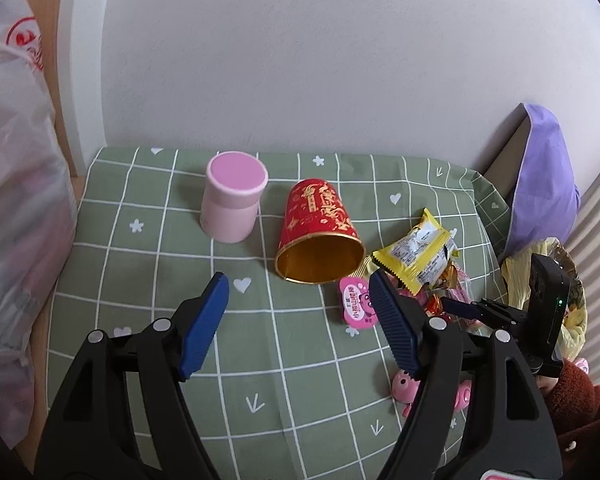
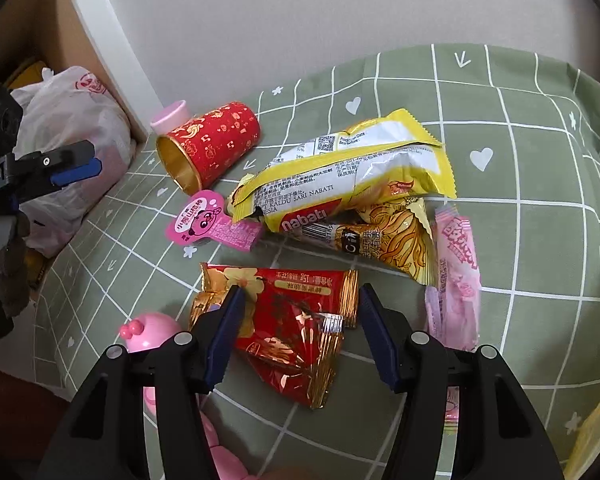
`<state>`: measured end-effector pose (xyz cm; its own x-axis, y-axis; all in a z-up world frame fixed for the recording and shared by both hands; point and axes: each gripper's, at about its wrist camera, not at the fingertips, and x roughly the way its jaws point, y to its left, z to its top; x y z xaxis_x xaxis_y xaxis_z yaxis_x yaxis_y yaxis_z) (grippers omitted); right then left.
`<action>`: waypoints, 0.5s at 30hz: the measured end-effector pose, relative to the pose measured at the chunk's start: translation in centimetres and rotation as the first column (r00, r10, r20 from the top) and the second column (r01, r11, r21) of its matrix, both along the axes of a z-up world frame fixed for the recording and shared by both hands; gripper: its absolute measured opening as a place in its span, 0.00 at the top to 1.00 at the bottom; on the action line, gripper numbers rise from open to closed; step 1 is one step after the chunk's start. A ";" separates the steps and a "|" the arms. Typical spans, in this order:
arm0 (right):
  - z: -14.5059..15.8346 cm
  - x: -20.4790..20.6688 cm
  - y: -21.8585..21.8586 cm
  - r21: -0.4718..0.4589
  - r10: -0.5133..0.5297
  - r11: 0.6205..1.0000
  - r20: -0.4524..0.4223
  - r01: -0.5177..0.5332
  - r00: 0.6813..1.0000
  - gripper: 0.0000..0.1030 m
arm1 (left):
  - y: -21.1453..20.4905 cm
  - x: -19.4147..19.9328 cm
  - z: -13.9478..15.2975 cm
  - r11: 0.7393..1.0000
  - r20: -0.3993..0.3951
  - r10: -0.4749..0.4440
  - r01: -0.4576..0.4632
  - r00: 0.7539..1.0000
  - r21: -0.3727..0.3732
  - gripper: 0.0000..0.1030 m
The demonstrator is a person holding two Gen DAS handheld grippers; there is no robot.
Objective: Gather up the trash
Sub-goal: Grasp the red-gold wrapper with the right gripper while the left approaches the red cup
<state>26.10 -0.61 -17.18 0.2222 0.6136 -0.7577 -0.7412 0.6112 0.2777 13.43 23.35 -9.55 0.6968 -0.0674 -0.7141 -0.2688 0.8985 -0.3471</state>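
A red and gold paper cup (image 1: 319,232) (image 2: 210,148) lies on its side on the green checked cloth. Beside it lie a yellow Nabati wrapper (image 2: 352,176) (image 1: 418,254), a gold noodle-print wrapper (image 2: 396,246), a pink sachet (image 2: 456,276), a pink pig-print label (image 2: 210,222) (image 1: 358,302) and a crumpled red and gold wrapper (image 2: 300,328). My right gripper (image 2: 300,334) is open, its jaws on either side of the red wrapper. My left gripper (image 1: 296,316) is open and empty, just in front of the cup.
A pink lidded canister (image 1: 234,196) stands upright left of the cup. A pink pig toy (image 2: 150,334) lies near the cloth's front edge. A white plastic bag (image 1: 16,200) sits off the left edge. A yellow bag (image 1: 540,276) and purple cloth (image 1: 544,184) are at right.
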 end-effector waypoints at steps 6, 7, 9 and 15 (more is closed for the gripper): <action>0.3 0.0 -0.1 -0.046 0.054 0.997 -0.024 -0.055 0.998 0.46 | -0.3 0.4 -0.1 1.000 -0.003 -0.008 0.008 1.000 -0.005 0.33; 0.7 -0.2 -0.3 -0.054 0.060 0.997 -0.017 -0.061 0.998 0.49 | -0.4 0.4 -0.1 1.000 -0.001 -0.012 0.012 1.000 -0.004 0.33; 2.2 -1.2 -1.5 -0.022 0.056 0.998 0.048 -0.055 0.997 0.49 | -0.5 0.4 0.1 1.000 0.006 -0.015 0.015 1.000 -0.005 0.33; 3.9 -3.6 -3.4 -0.059 0.117 0.992 0.133 -0.110 0.984 0.49 | -0.5 0.0 -0.1 1.000 0.017 -0.001 0.001 1.000 -0.031 0.33</action>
<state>22.54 -4.05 -13.31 0.2563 0.6018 -0.7564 -0.8355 0.5315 0.1397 13.43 22.82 -9.63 0.7088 -0.0904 -0.6996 -0.2616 0.8873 -0.3797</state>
